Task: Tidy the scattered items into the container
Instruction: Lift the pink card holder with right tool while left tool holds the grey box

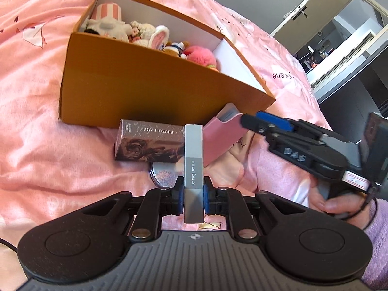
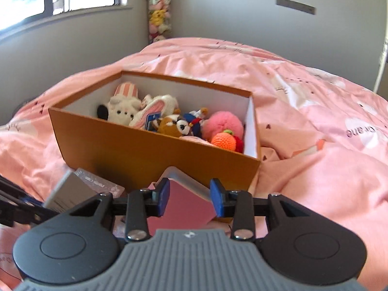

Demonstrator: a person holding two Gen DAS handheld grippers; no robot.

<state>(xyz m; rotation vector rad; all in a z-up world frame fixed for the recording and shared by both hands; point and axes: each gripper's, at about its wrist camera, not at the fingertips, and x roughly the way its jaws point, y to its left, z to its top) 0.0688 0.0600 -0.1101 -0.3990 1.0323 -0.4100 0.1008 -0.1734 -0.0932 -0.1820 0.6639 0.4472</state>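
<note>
My left gripper (image 1: pixel 193 190) is shut on a slim grey box (image 1: pixel 193 160) marked "languo", which stands upright between the blue pads; the same grey box (image 2: pixel 70 190) shows at the lower left of the right wrist view. My right gripper (image 2: pixel 190 196) is shut on a tilted pink box (image 2: pixel 184 206), and from the left wrist view that right gripper (image 1: pixel 252 122) grips the pink box (image 1: pixel 220 138) by its right corner. Just behind both stands the orange container (image 1: pixel 145 80), also seen as the container (image 2: pixel 145 150), holding several plush toys (image 2: pixel 169 121).
A silver "photo card" box (image 1: pixel 150 143) lies on the pink duvet (image 1: pixel 48 121) against the container's front wall, with a round silver disc (image 1: pixel 162 177) beside it. A hand (image 1: pixel 337 202) in a purple sleeve holds the right gripper. The bed edge and a door (image 1: pixel 339 24) are at right.
</note>
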